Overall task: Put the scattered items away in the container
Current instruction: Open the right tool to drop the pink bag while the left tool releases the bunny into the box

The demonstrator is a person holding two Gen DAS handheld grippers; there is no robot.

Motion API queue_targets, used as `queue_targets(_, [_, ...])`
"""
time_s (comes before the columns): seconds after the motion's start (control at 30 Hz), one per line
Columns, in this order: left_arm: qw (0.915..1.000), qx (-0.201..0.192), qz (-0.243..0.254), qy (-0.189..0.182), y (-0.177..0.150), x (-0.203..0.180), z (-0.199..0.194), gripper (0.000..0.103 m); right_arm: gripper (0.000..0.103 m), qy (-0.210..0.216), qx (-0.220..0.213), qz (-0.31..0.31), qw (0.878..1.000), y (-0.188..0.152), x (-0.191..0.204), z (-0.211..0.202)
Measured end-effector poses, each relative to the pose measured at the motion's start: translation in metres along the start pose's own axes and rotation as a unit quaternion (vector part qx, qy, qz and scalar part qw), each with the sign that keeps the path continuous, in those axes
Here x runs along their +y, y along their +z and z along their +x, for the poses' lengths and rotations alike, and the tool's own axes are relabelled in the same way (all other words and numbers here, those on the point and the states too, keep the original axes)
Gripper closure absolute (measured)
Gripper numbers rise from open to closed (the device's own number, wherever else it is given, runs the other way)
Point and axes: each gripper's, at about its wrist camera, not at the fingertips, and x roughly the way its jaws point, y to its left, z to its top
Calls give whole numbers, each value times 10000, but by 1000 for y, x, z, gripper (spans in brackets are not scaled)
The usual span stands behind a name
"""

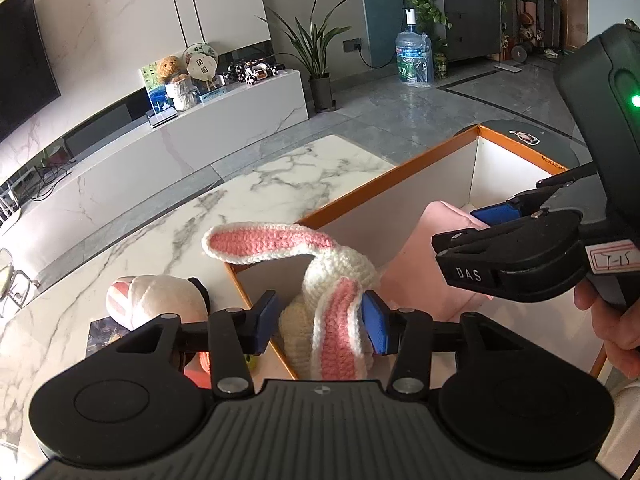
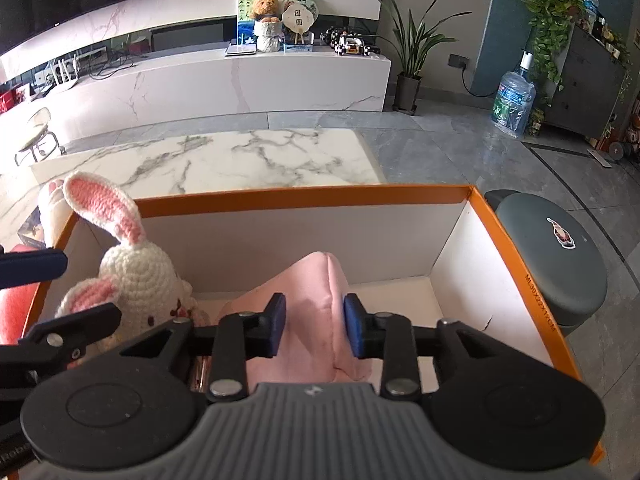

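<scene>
My left gripper [image 1: 322,320], fingers parted round the crochet rabbit [image 1: 328,320] inside the orange-rimmed box [image 2: 304,196]; right gripper [image 2: 314,330] straddles the pink cushion [image 2: 316,280], grip unclear — plush toy [image 1: 156,296] outside.

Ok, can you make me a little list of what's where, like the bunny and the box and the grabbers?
bunny: crocheted white and pink bunny, at the box's left end
box: orange-rimmed box on the marble table
pink thing: soft pink item inside the box
left gripper: open around the bunny, one ear by its pad
right gripper: pads either side of the pink item, grip unclear
outside the box: a white and pink plush on the table
</scene>
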Motion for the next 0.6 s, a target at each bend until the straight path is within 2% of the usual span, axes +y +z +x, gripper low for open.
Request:
queue_targets(0.2, [9999, 12, -40, 97, 2, -3, 5, 49, 59, 12, -22, 157, 9999, -1, -4, -5])
queue_targets(0.33, [9998, -39, -209, -51, 3, 1, 4, 64, 50, 76, -92, 321, 9994, -2, -9, -7])
queue_targets(0.6, [9994, -165, -258, -156, 5, -3, -1, 63, 41, 127, -76, 511, 9986, -4, -15, -10])
